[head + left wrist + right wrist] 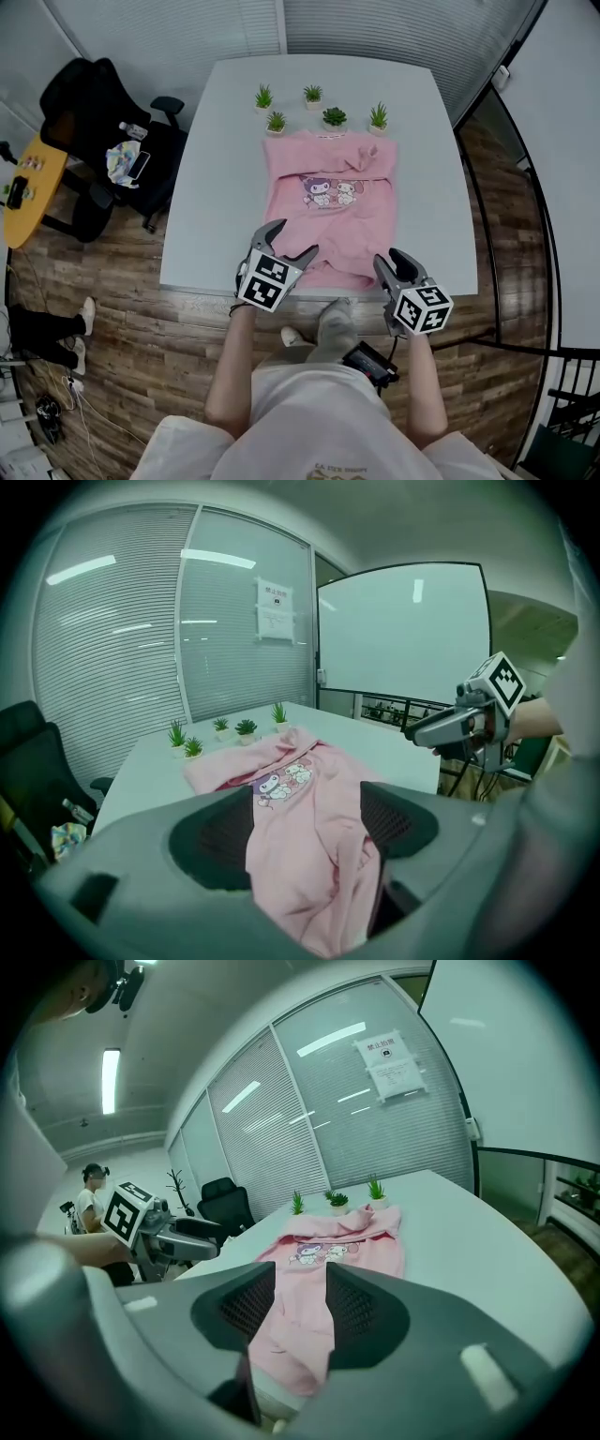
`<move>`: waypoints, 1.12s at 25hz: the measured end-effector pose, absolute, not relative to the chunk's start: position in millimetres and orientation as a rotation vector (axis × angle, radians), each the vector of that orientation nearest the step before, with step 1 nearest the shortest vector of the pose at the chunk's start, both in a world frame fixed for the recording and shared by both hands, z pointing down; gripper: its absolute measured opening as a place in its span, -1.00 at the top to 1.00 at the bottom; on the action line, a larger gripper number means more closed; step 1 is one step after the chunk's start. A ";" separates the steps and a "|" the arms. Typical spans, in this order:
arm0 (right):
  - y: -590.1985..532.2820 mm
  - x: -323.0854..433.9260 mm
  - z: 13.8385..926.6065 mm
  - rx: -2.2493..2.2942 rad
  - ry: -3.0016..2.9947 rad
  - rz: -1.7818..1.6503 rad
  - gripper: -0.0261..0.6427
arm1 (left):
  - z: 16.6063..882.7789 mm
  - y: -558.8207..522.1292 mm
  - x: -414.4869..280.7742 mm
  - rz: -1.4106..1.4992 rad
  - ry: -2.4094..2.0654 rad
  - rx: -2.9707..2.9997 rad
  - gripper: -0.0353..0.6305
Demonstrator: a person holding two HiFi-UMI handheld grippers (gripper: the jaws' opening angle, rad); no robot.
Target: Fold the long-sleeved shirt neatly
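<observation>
Pink cartoon-print long-sleeved shirt: your left hand-held gripper and right hand-held gripper hung spread, empty, at its hem; next, pinch both corners.

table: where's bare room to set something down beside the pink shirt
Bare: the table between its left edge and the pink long-sleeved shirt, and the strip between the shirt and the right edge. Crowded: the far middle, with five potted plants, and the near edge, where the left gripper and right gripper hover by the hem.
</observation>
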State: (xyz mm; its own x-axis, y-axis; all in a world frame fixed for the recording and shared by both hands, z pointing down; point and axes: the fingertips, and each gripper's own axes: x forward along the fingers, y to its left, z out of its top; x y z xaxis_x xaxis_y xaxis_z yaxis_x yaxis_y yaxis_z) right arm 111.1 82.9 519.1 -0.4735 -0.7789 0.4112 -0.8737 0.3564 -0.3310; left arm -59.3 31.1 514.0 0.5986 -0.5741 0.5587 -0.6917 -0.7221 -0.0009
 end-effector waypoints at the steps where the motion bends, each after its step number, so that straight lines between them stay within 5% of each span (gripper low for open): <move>1: 85.2 110.3 522.0 1.498 -2.427 0.776 0.42 | 516.1 33.6 -61.4 0.780 -1.048 2.599 -0.18; 28: 117.6 97.3 619.2 1.359 -2.154 0.714 0.33 | 640.9 111.8 -131.6 1.008 -0.983 2.236 0.24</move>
State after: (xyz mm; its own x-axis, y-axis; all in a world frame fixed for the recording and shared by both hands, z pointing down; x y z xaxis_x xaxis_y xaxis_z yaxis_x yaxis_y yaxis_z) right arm 97.3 117.6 619.2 -0.3834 -0.6574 0.6487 -0.9147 0.3671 -0.1687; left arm -131.6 111.8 640.9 0.4666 -0.4087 0.7844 -0.7740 -0.6178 0.1385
